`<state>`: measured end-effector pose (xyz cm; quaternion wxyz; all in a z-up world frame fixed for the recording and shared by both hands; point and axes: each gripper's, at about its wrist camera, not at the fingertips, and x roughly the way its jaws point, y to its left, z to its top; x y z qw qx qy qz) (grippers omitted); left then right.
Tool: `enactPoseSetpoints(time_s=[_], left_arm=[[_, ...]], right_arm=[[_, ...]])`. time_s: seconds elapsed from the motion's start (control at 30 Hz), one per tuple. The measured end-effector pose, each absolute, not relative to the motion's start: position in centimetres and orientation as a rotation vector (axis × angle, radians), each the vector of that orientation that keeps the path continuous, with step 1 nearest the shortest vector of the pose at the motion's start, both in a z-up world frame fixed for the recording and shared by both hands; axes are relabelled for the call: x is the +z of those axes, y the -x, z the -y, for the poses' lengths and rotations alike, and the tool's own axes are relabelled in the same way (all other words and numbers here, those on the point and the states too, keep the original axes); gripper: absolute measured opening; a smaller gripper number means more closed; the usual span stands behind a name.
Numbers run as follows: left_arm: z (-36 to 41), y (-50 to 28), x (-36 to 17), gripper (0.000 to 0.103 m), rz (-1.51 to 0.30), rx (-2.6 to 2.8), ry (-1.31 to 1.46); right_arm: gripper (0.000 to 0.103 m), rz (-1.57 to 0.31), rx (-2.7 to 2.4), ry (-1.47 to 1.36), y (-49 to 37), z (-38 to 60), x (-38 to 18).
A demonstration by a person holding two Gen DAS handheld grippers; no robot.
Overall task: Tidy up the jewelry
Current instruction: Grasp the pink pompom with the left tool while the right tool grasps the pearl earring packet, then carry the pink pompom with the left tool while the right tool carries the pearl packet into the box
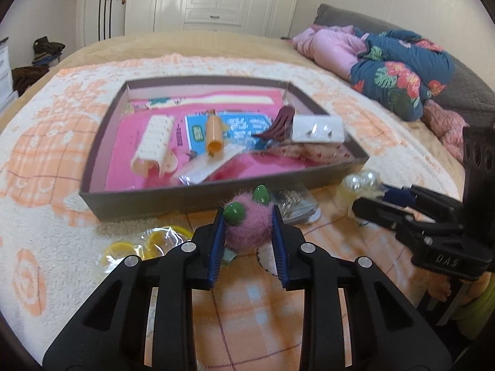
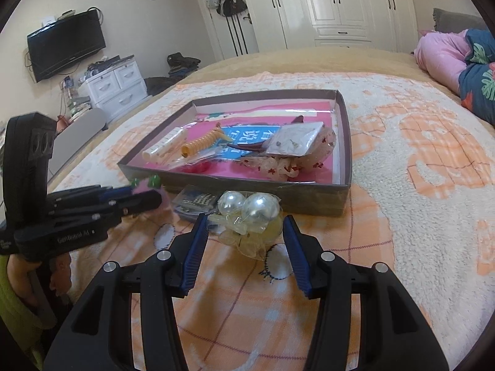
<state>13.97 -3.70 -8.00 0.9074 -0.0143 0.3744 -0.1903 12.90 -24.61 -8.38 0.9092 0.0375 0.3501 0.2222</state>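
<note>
A shallow dark box with a pink floor lies on the blanket and holds hair clips, an orange coil tie and packets; it also shows in the right wrist view. My left gripper is shut on a fuzzy pink hair tie with green beads, just in front of the box. My right gripper is open around a bagged pearl hair tie on the blanket; its jaws stand apart from the bag. In the left wrist view the pearls lie at the right gripper's tips.
A bag of yellow rings lies left of my left gripper. A bagged beaded piece lies against the box front. Folded quilts are piled at the bed's far right. A drawer unit stands beyond the bed.
</note>
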Motion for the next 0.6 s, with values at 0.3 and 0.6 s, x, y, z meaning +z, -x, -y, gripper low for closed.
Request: enactPoseSetpoints(time_s=[0.3,0.6], left_arm=[[1.8,-13.2,-5.4,0.02,-0.683,-0.361,0.071],[-0.3,-13.2,-4.2,0.02,-0.645,-0.322,0.117]], right_arm=[[0.048,-0.667,0.504,-0.017,-11.7,22.9,-6.9],[0.048,-0.632,0.52,0.014,-11.7,21.1,-5.8]])
